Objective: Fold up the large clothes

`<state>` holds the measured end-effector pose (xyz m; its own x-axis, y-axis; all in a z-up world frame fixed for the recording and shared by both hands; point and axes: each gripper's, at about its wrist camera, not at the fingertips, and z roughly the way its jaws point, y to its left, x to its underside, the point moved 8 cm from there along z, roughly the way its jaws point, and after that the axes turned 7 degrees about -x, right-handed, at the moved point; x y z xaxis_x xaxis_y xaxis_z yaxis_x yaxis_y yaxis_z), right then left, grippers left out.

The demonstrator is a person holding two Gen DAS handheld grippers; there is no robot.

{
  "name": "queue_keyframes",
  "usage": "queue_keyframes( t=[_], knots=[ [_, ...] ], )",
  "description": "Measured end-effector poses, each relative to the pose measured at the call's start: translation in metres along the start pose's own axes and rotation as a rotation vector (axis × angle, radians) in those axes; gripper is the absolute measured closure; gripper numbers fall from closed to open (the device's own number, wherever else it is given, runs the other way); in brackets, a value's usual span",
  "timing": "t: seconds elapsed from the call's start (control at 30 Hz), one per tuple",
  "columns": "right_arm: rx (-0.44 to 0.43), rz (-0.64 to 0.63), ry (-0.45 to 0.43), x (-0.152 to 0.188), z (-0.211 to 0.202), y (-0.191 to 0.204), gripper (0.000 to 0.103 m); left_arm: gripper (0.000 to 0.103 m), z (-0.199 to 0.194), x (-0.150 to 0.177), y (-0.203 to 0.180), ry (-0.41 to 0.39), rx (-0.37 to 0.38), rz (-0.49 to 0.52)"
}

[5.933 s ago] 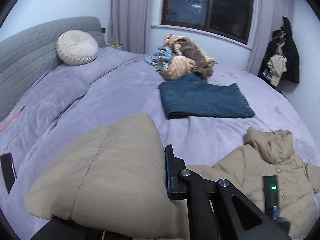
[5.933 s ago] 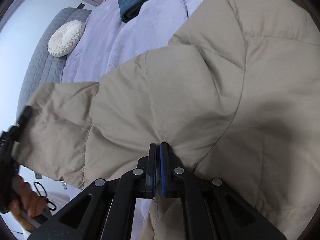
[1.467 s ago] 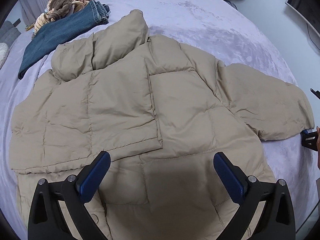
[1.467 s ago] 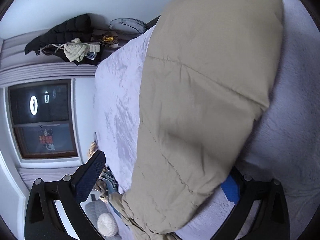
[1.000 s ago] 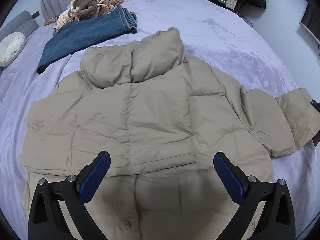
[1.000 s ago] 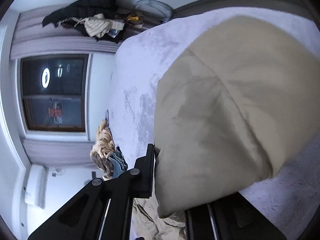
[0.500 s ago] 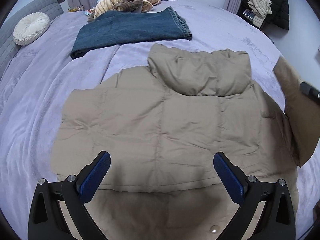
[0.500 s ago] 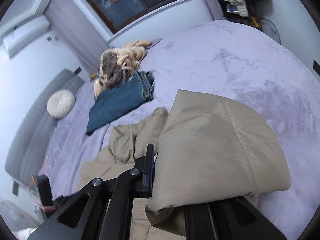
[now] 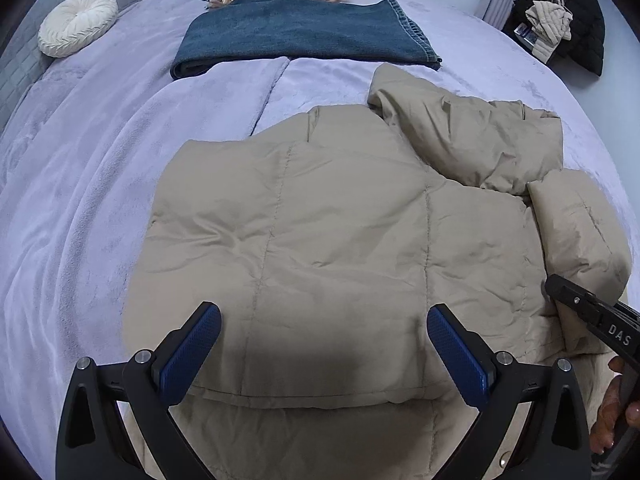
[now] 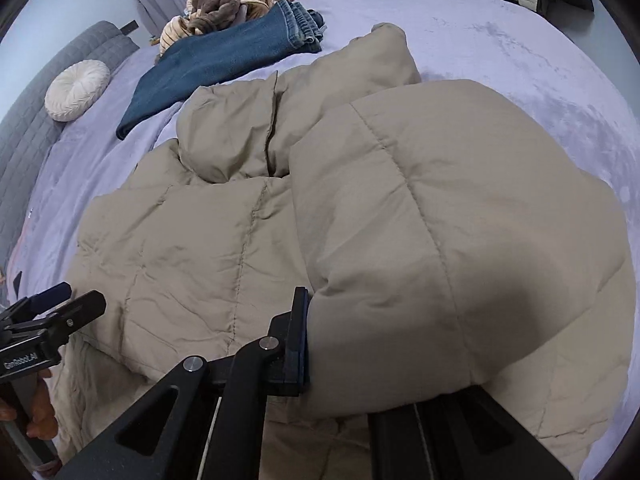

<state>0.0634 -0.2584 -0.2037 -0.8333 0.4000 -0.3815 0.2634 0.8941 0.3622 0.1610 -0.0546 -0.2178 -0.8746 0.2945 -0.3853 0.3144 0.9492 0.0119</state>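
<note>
Beige puffer jacket lies flat on the lilac bedspread, hood end toward the folded jeans, w/ one sleeve already laid across its chest. Step in hand, as I read it: bringing the other sleeve in over the body. To do it well, lay that sleeve square across the chest panel, cuff inside the jacket's outline, not draped past the hem, and let it settle before pulling away, since the padding is springy and may roll back off. Right gripper is at the jacket's near edge, jaws opening right now, cuff between them; only the one finger beside the cuff shows, the other is under the fabric, so whether the pads press on it I can't tell. Left gripper hovers over the jacket's lower front, jaws spread wide, nothing between them, not touching the fabric as far as I can see. Good spot for it to pin the sleeve if it slides. Round cream cushion sits well beyond the jacket, by the grey headboard.
</note>
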Motion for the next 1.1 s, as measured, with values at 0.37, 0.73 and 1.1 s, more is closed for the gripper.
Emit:
queue_keyframes(
  t=[0.37,0.73,1.1],
  knots=[
    [-0.179,0.511,-0.223,-0.009,-0.077,-0.087,0.030,0.000,-0.015,-0.022,-0.006,-0.048,0.182,-0.052],
    [-0.117,-0.063,-0.169,-0.044,-0.052,0.060,0.092,0.000,-0.030,-0.030,0.022,-0.051,0.436,-0.192],
    [-0.166,-0.148,0.090,0.024,-0.009,0.097,0.043,0.000,-0.024,-0.027,-0.002,0.046,0.660,-0.247]
  ],
)
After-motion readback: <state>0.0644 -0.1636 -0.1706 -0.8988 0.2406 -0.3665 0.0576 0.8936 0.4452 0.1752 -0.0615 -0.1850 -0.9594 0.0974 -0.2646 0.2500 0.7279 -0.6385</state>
